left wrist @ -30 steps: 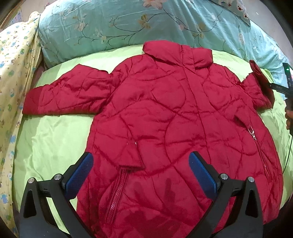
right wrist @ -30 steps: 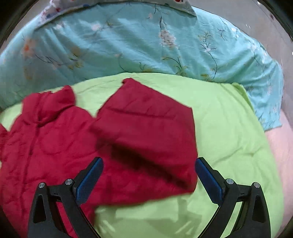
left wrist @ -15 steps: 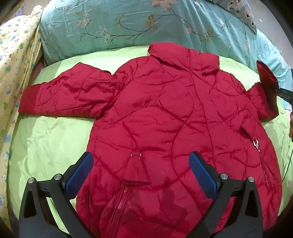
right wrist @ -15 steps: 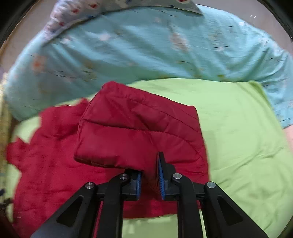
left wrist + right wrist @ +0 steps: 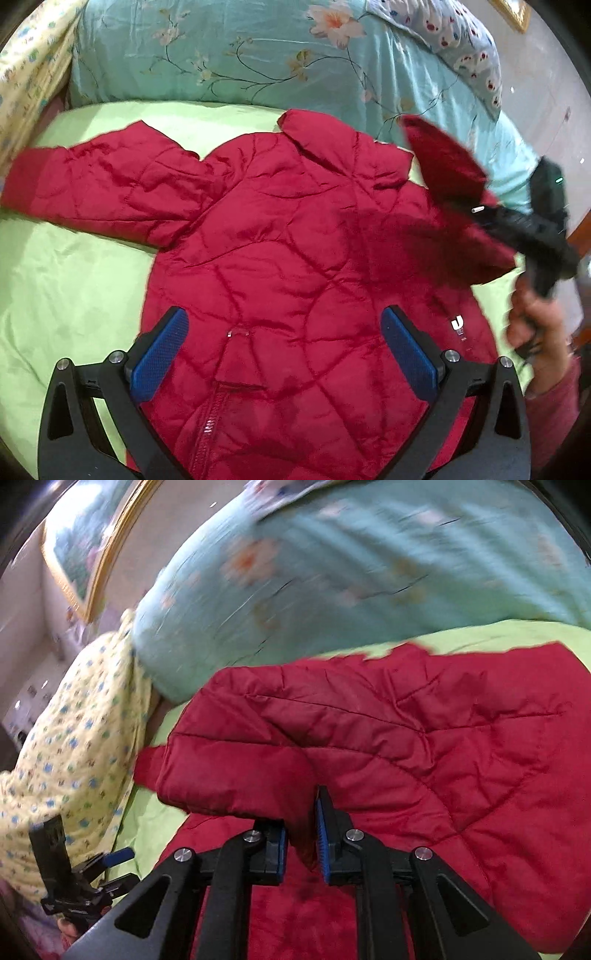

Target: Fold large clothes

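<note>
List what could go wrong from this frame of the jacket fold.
The right claw pinches only the sleeve's edge; the puffy fabric may slip out mid-swing. The left claw hovers open, pinning nothing, so the red jacket could drag across the green sheet.

Quilted red jacket (image 5: 295,236): stitched cloth with a faint sheen. Green bedsheet (image 5: 66,280): smooth, satiny cloth. Floral quilt (image 5: 236,55): soft printed cloth. My left claw (image 5: 284,350): matt black plastic, textured blue pads (image 5: 406,356), bright metal rivets.
</note>
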A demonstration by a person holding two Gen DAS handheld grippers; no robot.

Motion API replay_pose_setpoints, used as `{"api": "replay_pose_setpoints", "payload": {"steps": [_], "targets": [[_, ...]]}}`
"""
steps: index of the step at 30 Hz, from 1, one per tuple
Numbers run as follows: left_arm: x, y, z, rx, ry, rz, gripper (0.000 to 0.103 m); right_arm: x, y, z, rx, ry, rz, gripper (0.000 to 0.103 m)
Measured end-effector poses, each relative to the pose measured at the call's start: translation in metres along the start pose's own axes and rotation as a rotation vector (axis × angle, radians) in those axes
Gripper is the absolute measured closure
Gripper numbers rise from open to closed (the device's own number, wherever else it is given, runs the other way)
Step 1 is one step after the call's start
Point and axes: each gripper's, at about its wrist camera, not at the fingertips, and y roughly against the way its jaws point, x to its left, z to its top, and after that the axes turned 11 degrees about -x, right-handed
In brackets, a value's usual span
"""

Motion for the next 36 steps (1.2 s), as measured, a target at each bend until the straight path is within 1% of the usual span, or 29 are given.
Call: {"api": "replay_pose_setpoints", "payload": {"steps": [4, 5, 10, 11, 13, 14, 16, 19, 20, 21, 22, 23, 24, 26, 28, 29, 30, 31, 32, 34, 36], "targets": [[0.014, -0.009, 0.008, 0.033, 0.074, -0.042, 0.000, 0.037, -0.047, -0.023, 0.061, 0.047, 0.035, 0.090], [0.018, -0.013, 0.012, 0.040, 0.099, -0.059, 0.000, 0.039, -0.055, -0.023, 0.072, 0.056, 0.034, 0.090], [0.038, -0.039, 0.032, 0.069, 0.211, -0.134, 0.000, 0.060, -0.097, -0.047, 0.134, 0.126, 0.015, 0.090], [0.041, -0.045, 0.036, 0.075, 0.235, -0.151, 0.000, 0.061, -0.101, -0.050, 0.140, 0.132, 0.014, 0.090], [0.048, -0.063, 0.046, 0.091, 0.296, -0.200, 0.000, 0.067, -0.109, -0.056, 0.146, 0.158, 0.015, 0.085], [0.050, -0.075, 0.052, 0.106, 0.322, -0.226, 0.000, 0.070, -0.112, -0.059, 0.145, 0.171, 0.013, 0.084], [0.052, -0.096, 0.060, 0.135, 0.348, -0.236, 0.000, 0.073, -0.113, -0.063, 0.144, 0.191, 0.012, 0.082], [0.050, -0.122, 0.067, 0.165, 0.370, -0.275, 0.001, 0.077, -0.114, -0.065, 0.140, 0.222, 0.007, 0.081], [0.048, -0.126, 0.069, 0.165, 0.363, -0.281, 0.012, 0.076, -0.114, -0.065, 0.139, 0.222, 0.008, 0.081], [0.044, -0.130, 0.071, 0.168, 0.345, -0.289, 0.030, 0.075, -0.114, -0.066, 0.139, 0.220, 0.013, 0.080], [0.041, -0.133, 0.072, 0.174, 0.332, -0.299, 0.040, 0.074, -0.113, -0.066, 0.140, 0.216, 0.017, 0.078], [0.035, -0.137, 0.073, 0.185, 0.316, -0.310, 0.058, 0.072, -0.113, -0.065, 0.142, 0.211, 0.024, 0.077], [0.034, -0.138, 0.074, 0.182, 0.297, -0.303, 0.072, 0.071, -0.113, -0.066, 0.146, 0.206, 0.028, 0.074], [0.028, -0.137, 0.078, 0.165, 0.235, -0.275, 0.085, 0.068, -0.110, -0.065, 0.149, 0.197, 0.027, 0.068], [0.031, -0.134, 0.080, 0.151, 0.197, -0.253, 0.089, 0.063, -0.101, -0.067, 0.165, 0.173, 0.044, 0.059], [0.033, -0.132, 0.082, 0.143, 0.177, -0.235, 0.090, 0.061, -0.096, -0.067, 0.168, 0.166, 0.048, 0.057], [0.035, -0.130, 0.083, 0.129, 0.146, -0.206, 0.090, 0.056, -0.085, -0.068, 0.170, 0.154, 0.047, 0.056], [0.036, -0.126, 0.085, 0.113, 0.098, -0.159, 0.090, 0.053, -0.078, -0.068, 0.167, 0.147, 0.042, 0.056], [0.035, -0.123, 0.086, 0.097, 0.059, -0.126, 0.090, 0.047, -0.067, -0.067, 0.158, 0.135, 0.026, 0.056], [0.031, -0.118, 0.087, 0.062, -0.037, -0.047, 0.090, 0.031, -0.041, -0.061, 0.108, 0.111, -0.012, 0.056], [0.028, -0.116, 0.085, 0.043, -0.103, 0.010, 0.090, 0.014, -0.019, -0.051, 0.043, 0.107, -0.080, 0.055]]}}
